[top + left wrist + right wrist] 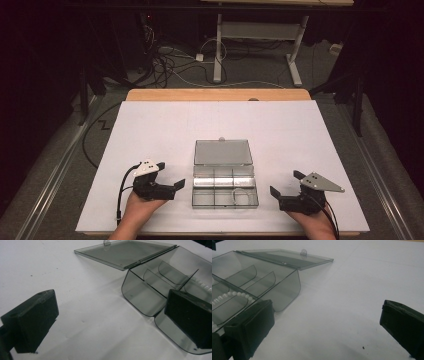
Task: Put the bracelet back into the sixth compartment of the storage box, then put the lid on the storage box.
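Observation:
A smoky clear plastic compartment box (225, 205) lies open in the middle of the white board, with its lid (223, 152) folded flat behind it. A string of white beads (242, 194) rests in its front right compartment. My left gripper (171, 174) sits just left of the box, jaws wide open and empty. In the left gripper view, the box wall (140, 297) and lid (120, 251) lie ahead of the left gripper (110, 302). My right gripper (286, 183) rests right of the box, open and empty. From the right gripper (327, 310) I see the box (284, 287) and beads (237, 293).
The white board (150, 130) covers a wooden table whose far edge (215, 94) shows. Beyond it, cables (170, 65) trail over the floor around a white desk frame (217, 45). Dark stands flank both sides. A person's hands hold the grippers at the near edge.

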The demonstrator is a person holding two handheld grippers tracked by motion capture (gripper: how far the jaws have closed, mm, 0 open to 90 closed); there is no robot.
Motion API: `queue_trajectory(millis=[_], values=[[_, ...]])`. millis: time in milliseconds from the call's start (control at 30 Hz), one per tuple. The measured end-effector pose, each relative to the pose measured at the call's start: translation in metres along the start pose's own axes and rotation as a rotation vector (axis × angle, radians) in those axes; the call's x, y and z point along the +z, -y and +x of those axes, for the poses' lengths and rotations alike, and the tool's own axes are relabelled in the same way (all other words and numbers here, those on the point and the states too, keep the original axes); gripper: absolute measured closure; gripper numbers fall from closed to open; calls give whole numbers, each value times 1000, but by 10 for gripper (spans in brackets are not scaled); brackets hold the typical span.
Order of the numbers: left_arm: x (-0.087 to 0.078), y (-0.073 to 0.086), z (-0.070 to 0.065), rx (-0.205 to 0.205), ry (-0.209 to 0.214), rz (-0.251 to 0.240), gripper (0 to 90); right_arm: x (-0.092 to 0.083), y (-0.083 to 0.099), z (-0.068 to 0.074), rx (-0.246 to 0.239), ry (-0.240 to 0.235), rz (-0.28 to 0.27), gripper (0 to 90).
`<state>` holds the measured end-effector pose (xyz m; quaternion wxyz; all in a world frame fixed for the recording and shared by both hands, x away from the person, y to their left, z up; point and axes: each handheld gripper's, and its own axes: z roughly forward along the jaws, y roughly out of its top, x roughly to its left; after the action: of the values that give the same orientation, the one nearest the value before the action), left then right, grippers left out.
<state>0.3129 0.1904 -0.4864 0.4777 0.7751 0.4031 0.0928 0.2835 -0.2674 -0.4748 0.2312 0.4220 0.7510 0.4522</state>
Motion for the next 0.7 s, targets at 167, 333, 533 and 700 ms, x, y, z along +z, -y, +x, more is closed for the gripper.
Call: queue_trajectory(millis=[167, 333, 533, 700], values=[[7, -5, 0, 10, -11, 9, 0, 6, -3, -2, 18, -5, -3, 9], [15, -8, 3, 3, -13, 4, 0, 12, -10, -3, 27, -1, -12, 9], [23, -16, 5, -1, -4, -14, 0, 22, -18, -9, 65, 16, -12, 9], [28, -21, 10, -4, -7, -2, 0, 28, -24, -15, 73, 31, -14, 9]])
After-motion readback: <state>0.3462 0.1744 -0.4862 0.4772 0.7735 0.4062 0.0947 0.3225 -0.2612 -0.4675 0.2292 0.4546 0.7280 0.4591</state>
